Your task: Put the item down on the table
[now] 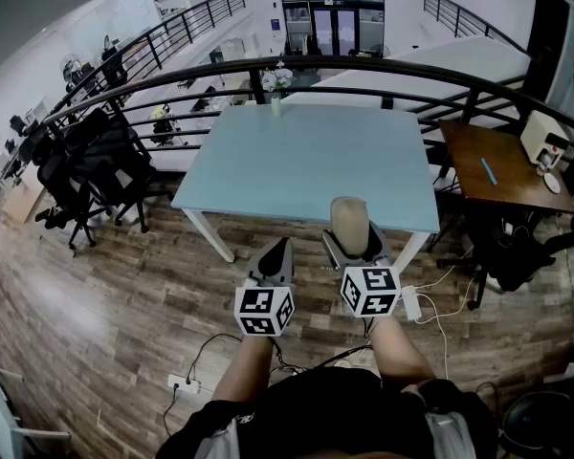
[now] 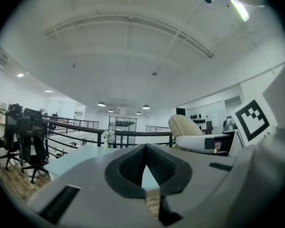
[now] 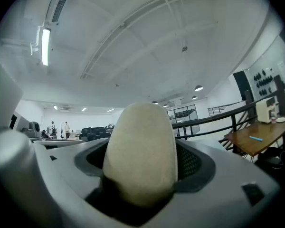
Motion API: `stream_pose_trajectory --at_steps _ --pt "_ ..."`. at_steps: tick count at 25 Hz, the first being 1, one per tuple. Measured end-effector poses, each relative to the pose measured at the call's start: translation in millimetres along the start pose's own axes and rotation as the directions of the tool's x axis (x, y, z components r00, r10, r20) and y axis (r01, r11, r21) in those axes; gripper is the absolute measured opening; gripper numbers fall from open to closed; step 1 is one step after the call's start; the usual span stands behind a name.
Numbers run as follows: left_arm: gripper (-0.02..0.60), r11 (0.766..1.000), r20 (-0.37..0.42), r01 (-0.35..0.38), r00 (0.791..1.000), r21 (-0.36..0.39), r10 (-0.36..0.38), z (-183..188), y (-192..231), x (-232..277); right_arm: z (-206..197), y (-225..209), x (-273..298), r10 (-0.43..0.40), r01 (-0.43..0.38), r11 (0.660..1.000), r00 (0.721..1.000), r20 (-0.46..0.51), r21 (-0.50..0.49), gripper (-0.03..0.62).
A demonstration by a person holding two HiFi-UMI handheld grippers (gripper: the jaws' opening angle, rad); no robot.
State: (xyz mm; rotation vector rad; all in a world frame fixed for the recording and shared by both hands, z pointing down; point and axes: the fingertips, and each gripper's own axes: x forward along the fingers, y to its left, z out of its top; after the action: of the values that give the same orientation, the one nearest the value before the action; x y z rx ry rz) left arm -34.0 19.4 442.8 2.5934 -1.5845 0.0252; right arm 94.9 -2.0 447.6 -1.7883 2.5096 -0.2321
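A beige, rounded oblong item stands upright between the jaws of my right gripper, which is shut on it just short of the near edge of the pale blue table. In the right gripper view the item fills the space between the wide-set jaws, its top pointing up. My left gripper hovers beside it on the left, shut with nothing in it; in the left gripper view its black pads meet. The item also shows there at the right.
A small vase of white flowers stands at the table's far edge. Black office chairs sit to the left, a brown desk to the right. A black railing curves behind. Cables and a power strip lie on the wooden floor.
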Motion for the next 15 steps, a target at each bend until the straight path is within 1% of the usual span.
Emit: stream_pose_trajectory --at_steps 3,6,15 --pt "0.011 1.000 0.003 -0.004 1.000 -0.007 0.004 0.7 -0.2 -2.5 0.5 3.3 -1.8 0.023 -0.023 1.000 1.000 -0.002 -0.002 0.399" --pt "0.011 1.000 0.001 -0.007 1.000 -0.008 0.007 0.1 2.5 -6.3 2.9 9.1 -2.6 0.041 -0.041 0.999 0.999 0.013 0.016 0.402" --pt "0.011 1.000 0.013 0.004 1.000 0.001 -0.004 5.0 16.8 -10.0 8.5 21.9 4.6 0.021 -0.022 1.000 0.999 0.029 0.014 0.403"
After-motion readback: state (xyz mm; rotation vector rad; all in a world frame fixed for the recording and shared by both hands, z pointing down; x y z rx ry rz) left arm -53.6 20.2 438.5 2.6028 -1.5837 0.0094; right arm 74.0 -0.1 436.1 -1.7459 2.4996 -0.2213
